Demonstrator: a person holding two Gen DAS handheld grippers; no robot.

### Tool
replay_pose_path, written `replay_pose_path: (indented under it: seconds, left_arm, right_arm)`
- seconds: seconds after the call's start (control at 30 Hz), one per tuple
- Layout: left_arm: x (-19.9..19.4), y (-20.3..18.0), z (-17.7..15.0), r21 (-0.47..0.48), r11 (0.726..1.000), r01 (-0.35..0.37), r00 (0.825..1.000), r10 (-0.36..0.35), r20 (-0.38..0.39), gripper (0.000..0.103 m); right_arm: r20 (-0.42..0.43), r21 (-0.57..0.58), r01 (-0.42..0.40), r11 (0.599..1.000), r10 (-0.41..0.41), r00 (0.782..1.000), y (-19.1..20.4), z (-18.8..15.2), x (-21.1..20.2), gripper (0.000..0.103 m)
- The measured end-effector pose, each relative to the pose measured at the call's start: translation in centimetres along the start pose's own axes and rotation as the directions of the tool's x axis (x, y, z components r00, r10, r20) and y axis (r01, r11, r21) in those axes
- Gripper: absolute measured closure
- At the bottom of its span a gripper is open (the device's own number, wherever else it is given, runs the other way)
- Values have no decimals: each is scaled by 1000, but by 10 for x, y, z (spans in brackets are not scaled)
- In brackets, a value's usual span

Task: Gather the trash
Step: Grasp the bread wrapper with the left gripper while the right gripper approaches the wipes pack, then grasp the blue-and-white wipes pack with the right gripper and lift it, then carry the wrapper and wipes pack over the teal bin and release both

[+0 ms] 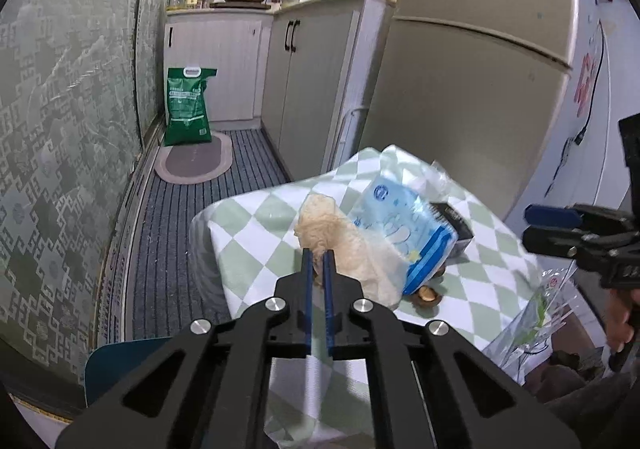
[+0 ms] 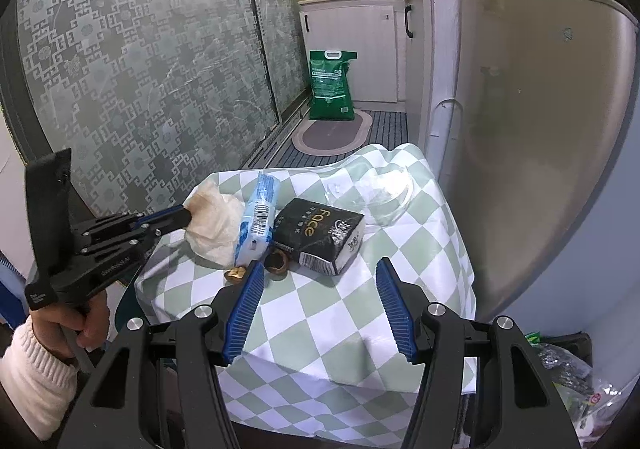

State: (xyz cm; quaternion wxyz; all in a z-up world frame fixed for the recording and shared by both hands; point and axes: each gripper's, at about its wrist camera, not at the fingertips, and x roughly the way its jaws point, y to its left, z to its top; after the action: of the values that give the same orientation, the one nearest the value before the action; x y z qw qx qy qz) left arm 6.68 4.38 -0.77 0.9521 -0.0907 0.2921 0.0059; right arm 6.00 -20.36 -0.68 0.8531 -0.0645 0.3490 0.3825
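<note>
Crumpled tissue (image 1: 344,245) pinched in your left gripper (image 1: 319,253) — lift it binward; right gripper (image 2: 320,305) gapes wide, empty.

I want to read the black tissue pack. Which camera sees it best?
The right wrist view: the black tissue pack lies in the open, label facing the camera. In the left wrist view only a corner peeks out behind the blue pack.

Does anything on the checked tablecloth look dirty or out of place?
Yes. Two brown nutshell halves lie loose beside the black tissue pack, and the left gripper grips a stained, crumpled paper towel.
</note>
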Motion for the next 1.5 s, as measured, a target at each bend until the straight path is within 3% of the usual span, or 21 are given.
replay_pose_path:
  seconds: [0.53,0.87,0.97,1.0,1.3,1.5]
  left_arm:
    - [-36,20,-1,-23,1000,3,997,-1,77,98]
    - [-61,54,-4,-71,997,-23,992,32,122,98]
    - [-65,64,-7,-82,996,-42,992,51,114,98]
    - [-66,68,-8,-84,995,-51,992,60,108,98]
    - [-76,97,-20,-117,987,-113,989,123,77,98]
    - [-79,117,-32,-128,977,-168,985,172,25,98]
  right_arm:
    - [-28,-53,-39,998,38,999,38,12,30,44]
    - [-66,-55,-42,998,38,997,50,21,60,62]
    - [-87,-60,-26,998,20,996,51,21,69,83]
    - [-87,-60,-25,998,20,996,52,21,70,85]
    - [-12,-65,-36,997,35,999,66,37,55,91]
    - [2,-103,-97,990,97,995,94,44,55,91]
